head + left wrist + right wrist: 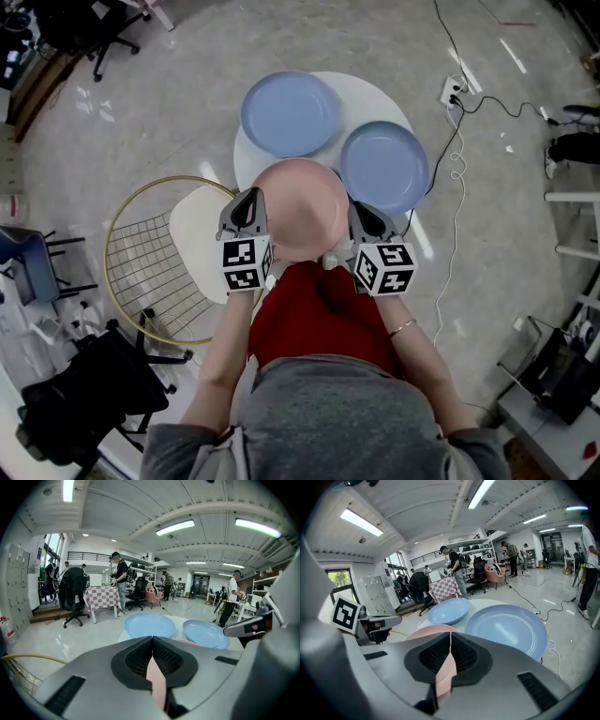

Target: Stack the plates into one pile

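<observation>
A pink plate (300, 208) hangs over the near edge of the round white table (375, 98), held from both sides. My left gripper (251, 202) is shut on its left rim, and a pink sliver (157, 684) shows between the closed jaws. My right gripper (361, 214) is shut on the right rim (443, 679). Two blue plates lie on the table beyond: one at the far left (291, 114) (150, 624) (449, 611), one at the right (384, 167) (206, 633) (506, 631), just past the pink plate.
A yellow wire chair (155, 258) with a white seat stands left of the table. A power strip (452, 91) and its cables lie on the floor at the right. A black office chair (75, 403) sits at the lower left. People stand further off in the room.
</observation>
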A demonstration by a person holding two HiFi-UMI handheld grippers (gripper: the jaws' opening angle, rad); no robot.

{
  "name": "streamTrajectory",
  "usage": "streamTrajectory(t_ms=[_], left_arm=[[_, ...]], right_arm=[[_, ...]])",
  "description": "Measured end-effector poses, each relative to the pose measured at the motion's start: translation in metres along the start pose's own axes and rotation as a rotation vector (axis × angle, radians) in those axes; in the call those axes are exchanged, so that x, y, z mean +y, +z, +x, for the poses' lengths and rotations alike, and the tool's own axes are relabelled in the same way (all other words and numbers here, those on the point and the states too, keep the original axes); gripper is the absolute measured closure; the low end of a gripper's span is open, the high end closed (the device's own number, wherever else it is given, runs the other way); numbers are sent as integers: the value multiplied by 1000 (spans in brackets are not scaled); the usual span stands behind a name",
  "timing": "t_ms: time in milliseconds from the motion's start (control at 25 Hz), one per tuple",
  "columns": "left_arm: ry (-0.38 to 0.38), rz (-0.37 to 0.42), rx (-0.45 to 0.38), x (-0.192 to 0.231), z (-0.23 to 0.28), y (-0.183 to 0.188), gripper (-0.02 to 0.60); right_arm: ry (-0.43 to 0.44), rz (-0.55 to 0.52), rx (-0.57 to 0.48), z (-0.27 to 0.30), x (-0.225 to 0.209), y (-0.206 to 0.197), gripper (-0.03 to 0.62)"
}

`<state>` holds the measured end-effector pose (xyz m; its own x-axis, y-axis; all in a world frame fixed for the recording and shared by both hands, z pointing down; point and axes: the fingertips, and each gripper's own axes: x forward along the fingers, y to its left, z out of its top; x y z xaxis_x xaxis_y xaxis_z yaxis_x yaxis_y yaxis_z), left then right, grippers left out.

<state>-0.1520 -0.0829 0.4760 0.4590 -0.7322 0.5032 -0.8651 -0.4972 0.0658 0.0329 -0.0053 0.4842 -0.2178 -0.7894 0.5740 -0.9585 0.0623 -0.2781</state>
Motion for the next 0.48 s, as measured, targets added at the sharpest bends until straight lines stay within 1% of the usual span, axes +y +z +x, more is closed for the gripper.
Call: streamTrajectory(t_ms=[280, 440, 480], left_arm=[[5, 4, 38, 1, -2, -19, 566], [33, -64, 75, 7, -2, -30, 566], [40, -71, 81, 8, -2, -32, 566]], right_arm=[[-24, 8, 49, -3, -7, -22, 565], [-36, 4, 102, -4, -11, -36, 563], [-40, 3, 116, -4, -12, -39, 563]])
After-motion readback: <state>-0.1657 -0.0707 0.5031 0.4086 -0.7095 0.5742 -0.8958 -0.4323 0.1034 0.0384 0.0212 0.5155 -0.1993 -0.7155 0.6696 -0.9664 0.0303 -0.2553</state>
